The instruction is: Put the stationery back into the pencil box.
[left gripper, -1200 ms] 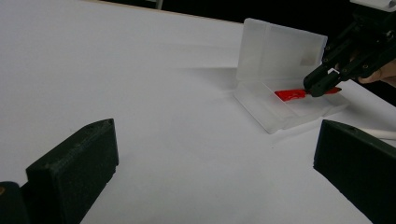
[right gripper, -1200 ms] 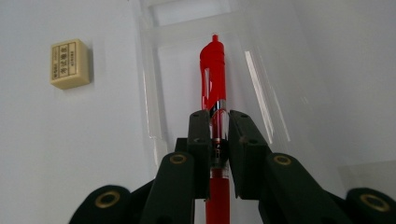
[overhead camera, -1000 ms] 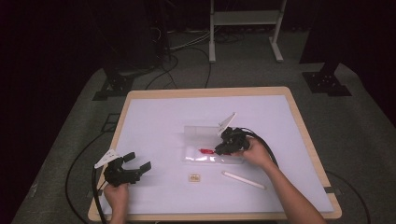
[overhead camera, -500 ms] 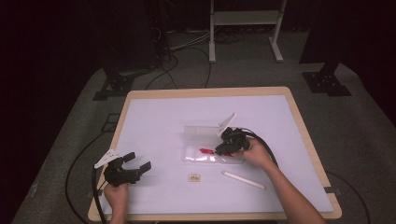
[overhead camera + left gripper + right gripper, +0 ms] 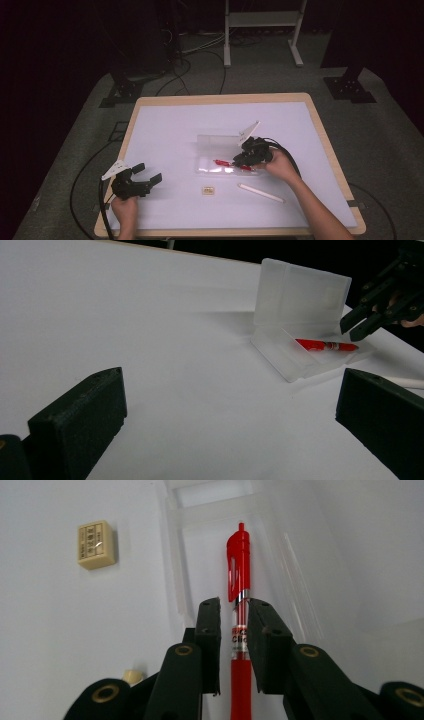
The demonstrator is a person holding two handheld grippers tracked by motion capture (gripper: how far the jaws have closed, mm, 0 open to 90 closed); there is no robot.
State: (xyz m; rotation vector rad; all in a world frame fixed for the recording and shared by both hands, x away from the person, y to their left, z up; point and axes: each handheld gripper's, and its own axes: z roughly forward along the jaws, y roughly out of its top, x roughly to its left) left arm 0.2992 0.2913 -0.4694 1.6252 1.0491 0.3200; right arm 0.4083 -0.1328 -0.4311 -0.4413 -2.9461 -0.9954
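Note:
A clear plastic case (image 5: 216, 142) lies open at mid-table, lid (image 5: 300, 295) upright, tray (image 5: 210, 515) flat. A red pen (image 5: 239, 565) rests in the tray (image 5: 222, 163) (image 5: 325, 345). My right gripper (image 5: 234, 607) (image 5: 240, 159) straddles the pen's barrel. Its jaws have just been opening, and a thin gap shows beside the pen, so it is open. My left gripper (image 5: 147, 175) (image 5: 230, 410) sits open near the front left, holding nothing and facing the case. The right gripper (image 5: 357, 327) shows there above the pen's end.
A small cream eraser (image 5: 208, 190) (image 5: 95, 544) lies on the white table cover in front of the case. A white pen-like stick (image 5: 261, 193) lies to its right. The table's wooden edge (image 5: 225, 232) runs just behind my hands.
In the high view the right gripper stays over the case with the red pen under it, shifted only slightly. The left gripper has kept still.

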